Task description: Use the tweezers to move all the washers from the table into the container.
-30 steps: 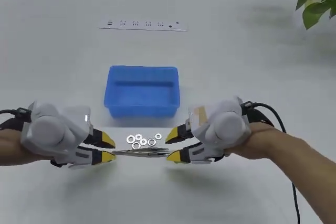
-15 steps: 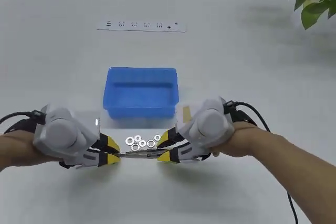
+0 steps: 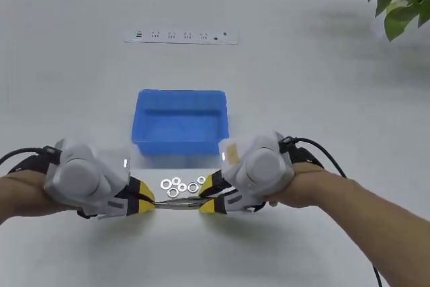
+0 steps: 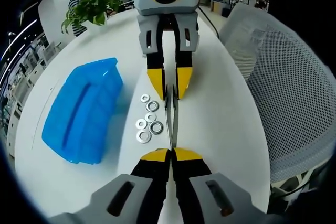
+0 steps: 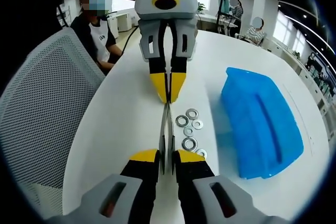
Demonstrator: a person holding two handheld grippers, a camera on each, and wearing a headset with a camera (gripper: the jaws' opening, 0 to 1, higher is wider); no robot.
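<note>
White tabletop [image 3: 302, 99]; left hand-held gripper [image 3: 146, 197] and right hand-held gripper [image 3: 207, 194] each pinch the tweezers [image 3: 176, 203].

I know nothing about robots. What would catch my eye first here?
The left gripper and the right gripper face each other nose to nose near the front of the white table, jaws pinched on opposite ends of the tweezers. Just beyond lie a few washers, then a bright blue container.

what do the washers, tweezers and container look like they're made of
The washers look like metal: silvery, with bright glints. The tweezers seem steel: thin grey blades, dull sheen. The container is probably plastic: glossy, slightly translucent blue, moulded walls.
</note>
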